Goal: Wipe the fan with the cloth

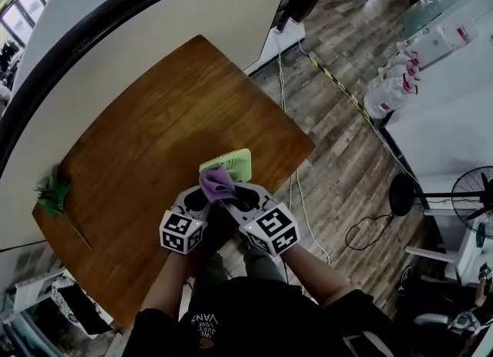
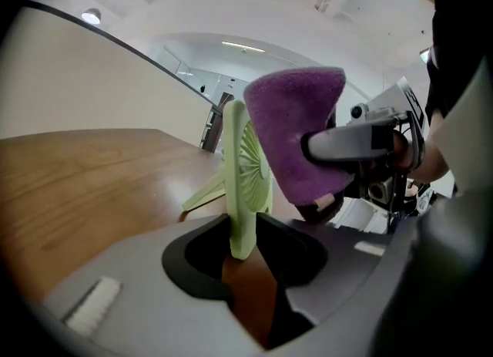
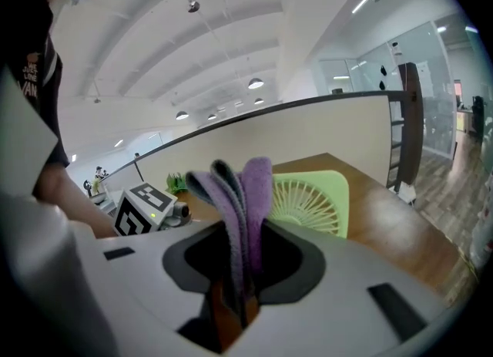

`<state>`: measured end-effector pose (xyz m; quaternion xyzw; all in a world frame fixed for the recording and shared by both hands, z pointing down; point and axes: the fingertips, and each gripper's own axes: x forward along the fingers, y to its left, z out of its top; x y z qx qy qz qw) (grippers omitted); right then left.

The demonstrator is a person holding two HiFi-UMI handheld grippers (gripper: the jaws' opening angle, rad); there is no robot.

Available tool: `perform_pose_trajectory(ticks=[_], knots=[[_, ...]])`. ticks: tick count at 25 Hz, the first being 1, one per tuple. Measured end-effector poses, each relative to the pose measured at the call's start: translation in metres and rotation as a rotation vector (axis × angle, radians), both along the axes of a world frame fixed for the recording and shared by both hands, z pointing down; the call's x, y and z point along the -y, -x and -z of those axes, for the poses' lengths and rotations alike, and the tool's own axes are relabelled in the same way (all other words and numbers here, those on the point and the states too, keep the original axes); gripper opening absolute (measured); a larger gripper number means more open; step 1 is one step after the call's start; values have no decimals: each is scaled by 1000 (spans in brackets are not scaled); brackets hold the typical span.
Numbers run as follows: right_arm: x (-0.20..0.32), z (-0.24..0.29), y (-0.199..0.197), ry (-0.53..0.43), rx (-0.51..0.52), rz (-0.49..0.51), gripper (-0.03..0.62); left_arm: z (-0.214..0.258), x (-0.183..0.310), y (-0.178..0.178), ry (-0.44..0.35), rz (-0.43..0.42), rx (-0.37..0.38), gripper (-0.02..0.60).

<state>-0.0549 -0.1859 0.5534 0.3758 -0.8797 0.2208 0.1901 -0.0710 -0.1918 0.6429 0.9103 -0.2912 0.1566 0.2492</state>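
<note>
The left gripper (image 2: 248, 254) has its jaws released around the fan (image 2: 236, 164) (nothing steadies it), so the right gripper (image 3: 243, 274), clenching the cloth (image 3: 248, 193), may topple it.

text: "VANS" | on: black shirt (image 1: 204, 318) | other print: unreadable

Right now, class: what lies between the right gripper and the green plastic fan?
The purple cloth clamped in the right gripper, seen in the right gripper view before the fan.
</note>
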Motion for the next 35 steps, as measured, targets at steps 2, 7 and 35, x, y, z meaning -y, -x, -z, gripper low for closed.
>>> perform_pose_trajectory(ticks=[2, 7, 35], knots=[[2, -2, 4, 21, -11, 21, 107, -1, 2, 1, -1, 0, 15, 83], [11, -7, 10, 39, -8, 25, 107, -1, 2, 4, -6, -16, 19, 78], [22, -16, -113, 75, 22, -315, 107, -2, -1, 3, 3, 6, 67, 80]])
